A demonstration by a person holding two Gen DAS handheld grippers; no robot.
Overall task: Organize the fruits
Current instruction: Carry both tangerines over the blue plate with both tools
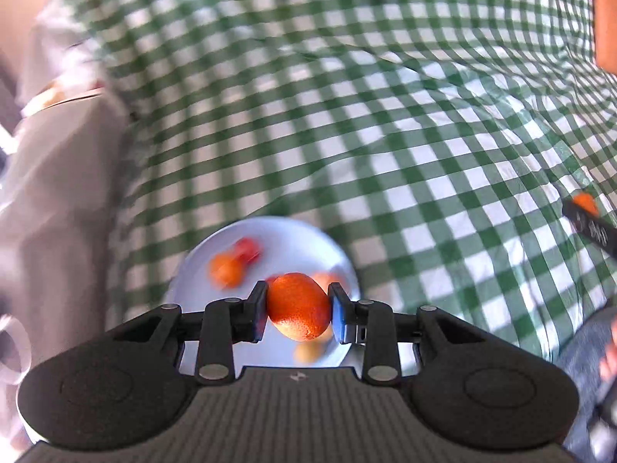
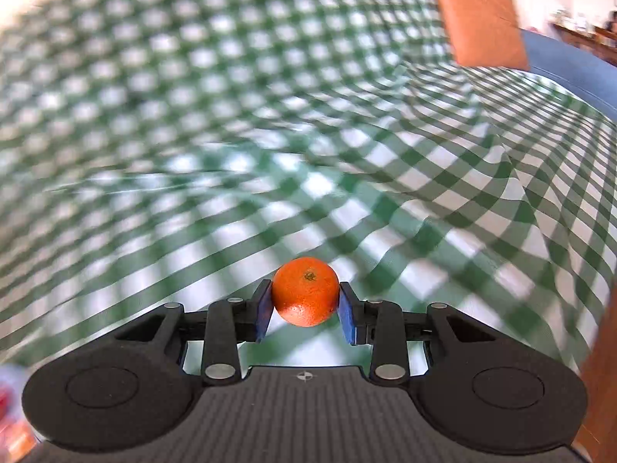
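Home dining spot: green-and-white checked tablecloth (image 2: 443,177), round white plate (image 1: 216,243) of fruit, orange cushion (image 2: 482,15) on blue seat (image 2: 567,65).

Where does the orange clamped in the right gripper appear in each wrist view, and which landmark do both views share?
Left wrist view: the orange shows small at the far right edge, above the dark finger of the right gripper.
Right wrist view: the same orange sits low in the centre, pressed between the blue pads.
Shared landmark: the green-and-white checked tablecloth fills the background of both views.
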